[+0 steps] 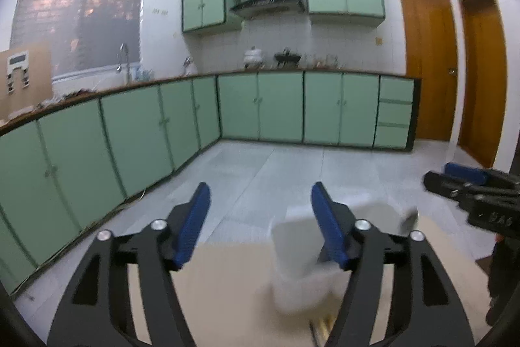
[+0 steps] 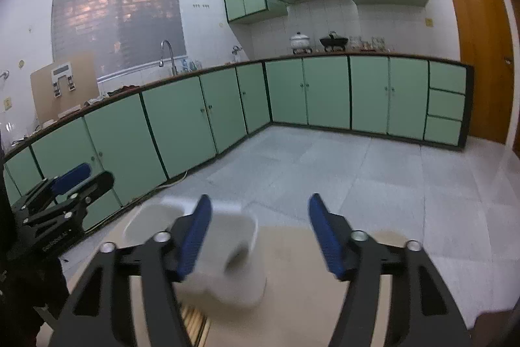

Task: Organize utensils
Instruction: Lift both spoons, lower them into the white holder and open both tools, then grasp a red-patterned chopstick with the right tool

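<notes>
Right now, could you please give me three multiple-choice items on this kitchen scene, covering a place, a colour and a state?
1. Where does the white utensil holder stand?
A. on the beige table
B. on the kitchen counter
C. on the floor

2. What colour are the fingertip pads of the hand-held grippers?
A. red
B. blue
C. green

3. How are the left hand-held gripper and the right hand-held gripper?
A. both open and empty
B. both shut
C. one shut on a spoon

Answers: 1 A, beige surface shows beneath it; 2 B, all pads appear blue; 3 A, wide gaps show between the fingers.
</notes>
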